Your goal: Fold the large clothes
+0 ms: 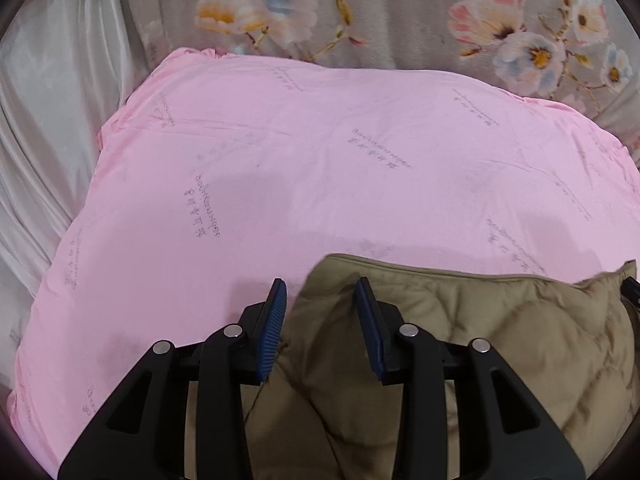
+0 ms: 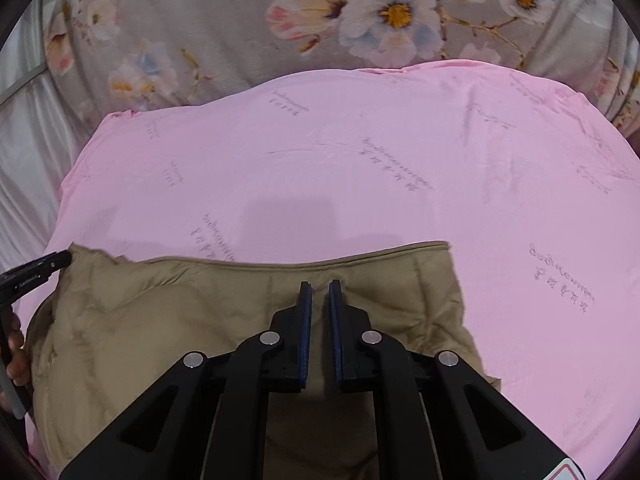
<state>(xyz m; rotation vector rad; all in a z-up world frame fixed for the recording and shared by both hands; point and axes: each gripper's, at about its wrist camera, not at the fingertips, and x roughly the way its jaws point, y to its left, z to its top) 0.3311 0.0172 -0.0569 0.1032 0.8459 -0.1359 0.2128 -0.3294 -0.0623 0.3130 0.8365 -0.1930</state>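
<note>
Pink printed sheet [image 1: 320, 184] covers the bed, with a floral blanket [image 1: 400, 12] behind it. A tan quilted jacket [image 2: 180, 320] lies at the near edge. Left gripper [image 1: 320, 320] fingers stand apart over the jacket's corner, clamping nothing. Right gripper [image 2: 318, 308] fingers pinch the jacket's hem.

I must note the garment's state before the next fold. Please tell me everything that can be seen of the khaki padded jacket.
The khaki padded jacket is puffy, quilted in soft panels, with a stitched seam along its far edge. It lies on the pink sheet, near the cameras, creased and bunched. The right gripper is shut over its far edge; whether it pinches fabric is unclear. The left gripper stands open over the jacket's left corner, pads not pressing.
</note>
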